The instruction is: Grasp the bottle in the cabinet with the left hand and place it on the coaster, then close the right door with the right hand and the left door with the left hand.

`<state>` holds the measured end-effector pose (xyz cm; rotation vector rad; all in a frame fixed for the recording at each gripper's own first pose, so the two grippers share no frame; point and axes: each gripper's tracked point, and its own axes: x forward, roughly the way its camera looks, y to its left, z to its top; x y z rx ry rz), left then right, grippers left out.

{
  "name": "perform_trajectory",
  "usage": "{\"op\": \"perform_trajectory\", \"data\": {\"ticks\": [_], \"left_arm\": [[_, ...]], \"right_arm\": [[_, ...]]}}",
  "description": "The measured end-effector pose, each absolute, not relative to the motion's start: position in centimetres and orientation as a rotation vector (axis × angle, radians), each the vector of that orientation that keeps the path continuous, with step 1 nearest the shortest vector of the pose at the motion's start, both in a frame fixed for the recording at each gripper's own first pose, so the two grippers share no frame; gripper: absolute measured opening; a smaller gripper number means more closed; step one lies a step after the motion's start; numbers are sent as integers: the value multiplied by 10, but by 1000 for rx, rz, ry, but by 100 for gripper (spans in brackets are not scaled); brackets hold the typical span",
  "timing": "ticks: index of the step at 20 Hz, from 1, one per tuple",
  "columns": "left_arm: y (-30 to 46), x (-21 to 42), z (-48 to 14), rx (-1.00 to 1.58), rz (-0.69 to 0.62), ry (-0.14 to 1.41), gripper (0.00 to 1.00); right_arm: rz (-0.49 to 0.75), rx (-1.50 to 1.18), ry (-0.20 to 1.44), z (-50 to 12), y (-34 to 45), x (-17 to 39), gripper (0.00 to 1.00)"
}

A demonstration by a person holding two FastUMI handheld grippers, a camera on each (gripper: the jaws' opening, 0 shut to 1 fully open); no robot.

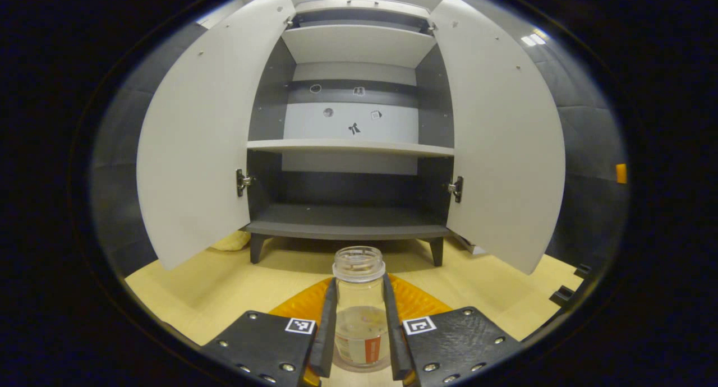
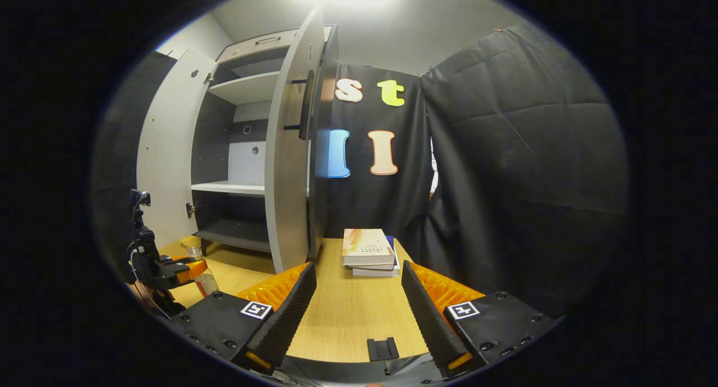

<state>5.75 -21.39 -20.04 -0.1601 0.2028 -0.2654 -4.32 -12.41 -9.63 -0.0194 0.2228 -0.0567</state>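
In the left gripper view, the left hand-held gripper (image 1: pixel 359 325) has both fingers pressed on the sides of the clear, lidless bottle (image 1: pixel 359 297), which stands upright in front of the cabinet (image 1: pixel 350 151). The left door (image 1: pixel 196 146) and right door (image 1: pixel 505 151) both stand wide open.

In the right gripper view, the right hand-held gripper (image 2: pixel 359 303) is spread wide over the bare table (image 2: pixel 348 314), holding nothing. A stack of books (image 2: pixel 370 251) lies at the table's far edge, just beside the open right door.
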Motion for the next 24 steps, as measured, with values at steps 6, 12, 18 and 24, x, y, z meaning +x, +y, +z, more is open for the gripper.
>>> {"op": "perform_trajectory", "data": {"ticks": [6, 12, 18, 24], "left_arm": [[-210, 52, -205, -146, -245, 215, 48], [-208, 47, -208, -126, -228, 250, 79], [-200, 39, -159, -139, -207, 194, 80], [-185, 19, -107, -157, -192, 160, 80]], "right_arm": [[-23, -31, 222, -98, -111, -37, 97], [-10, -8, 219, -98, -108, -33, 96], [17, 49, 184, -75, -105, -20, 97], [23, 65, 154, -47, -110, 8, 96]]}}
